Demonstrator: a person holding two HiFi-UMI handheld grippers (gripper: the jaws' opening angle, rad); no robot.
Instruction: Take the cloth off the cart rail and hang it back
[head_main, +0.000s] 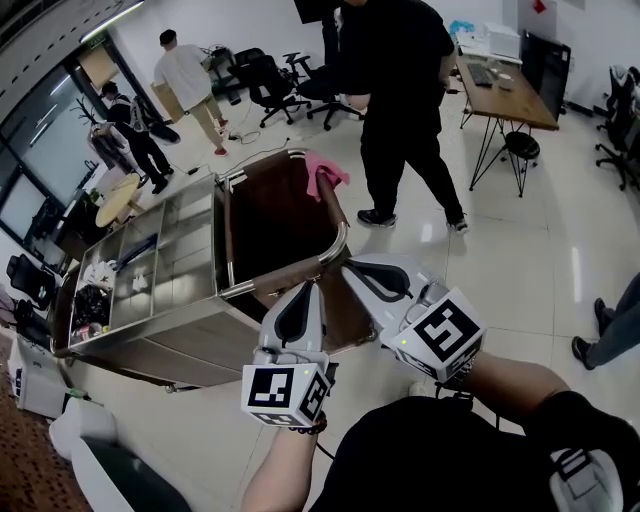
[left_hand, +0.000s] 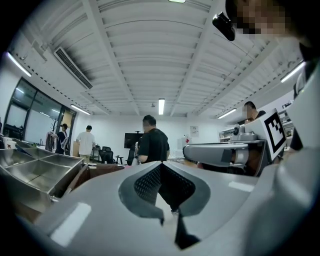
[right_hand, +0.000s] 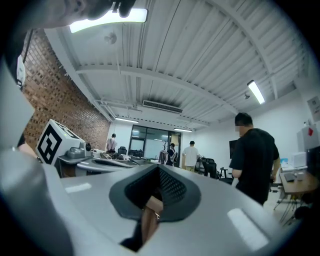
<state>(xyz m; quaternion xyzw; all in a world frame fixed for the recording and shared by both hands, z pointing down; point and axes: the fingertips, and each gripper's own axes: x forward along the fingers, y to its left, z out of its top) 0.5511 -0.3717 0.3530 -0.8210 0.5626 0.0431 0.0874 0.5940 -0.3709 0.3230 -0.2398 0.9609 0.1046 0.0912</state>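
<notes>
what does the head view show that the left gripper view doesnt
Only the head view shows the pink cloth, draped over the far rail of the cart, and the desk.

Only the left gripper view shows the ceiling and its strip light.

Both show the cart's steel trays, the person in black, and the left gripper and right gripper, each with its jaws together.

The soft pink cloth (head_main: 326, 172) looks matt against the shiny tubular metal rail (head_main: 344, 236) of the brushed-steel cart (head_main: 165, 265), on a glossy pale tiled floor (head_main: 520, 280).
</notes>
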